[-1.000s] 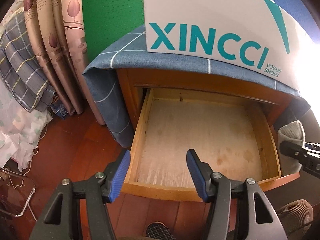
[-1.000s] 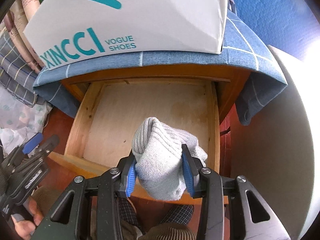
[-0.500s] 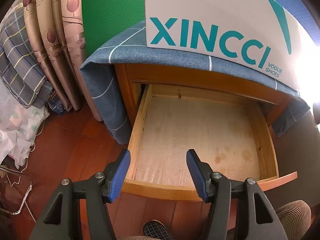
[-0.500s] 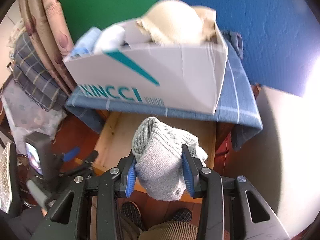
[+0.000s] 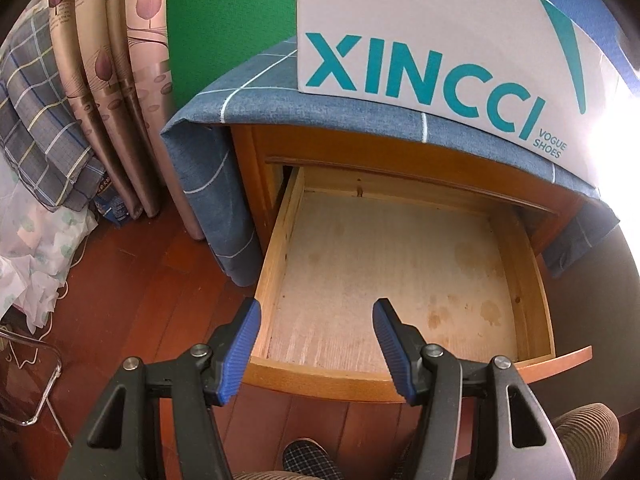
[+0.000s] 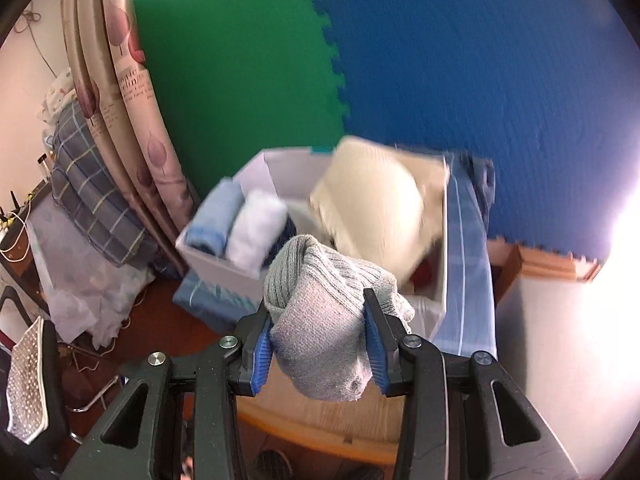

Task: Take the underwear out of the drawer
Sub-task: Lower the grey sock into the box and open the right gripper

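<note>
1. On the far left, folded plaid bedding (image 5: 44, 140) and a patterned curtain (image 5: 120, 92) stand against the wall. They are well apart from my work and I leave them alone.
2. My left tool (image 5: 316, 348) hangs over the drawer's near left corner with its blue pads wide apart and nothing between them. I judge it waits there as a spare, ready to steady or shut the drawer.
3. The drawer (image 5: 280, 248) is pulled fully out of the wooden cabinet (image 5: 252, 168). Its bare plywood bottom shows only stains, so I see no garment left inside.
4. A blue checked cloth (image 5: 248, 92) drapes over the cabinet top, and the white shoe box (image 5: 400, 20) sits on it directly above the drawer, a handy place for whatever comes out.
5. My right tool (image 6: 318, 344) is clamped on the underwear (image 6: 320, 320), a bunched grey ribbed knit. The pads squeeze its middle, so the bundle bulges above and sags below without slipping.
6. The bundle is raised clear of the drawer and sits near the box's open top, where blue, white and cream folded items (image 6: 256, 232) lie, blurred. I judge the removal done, with the box as the likely drop spot.
</note>
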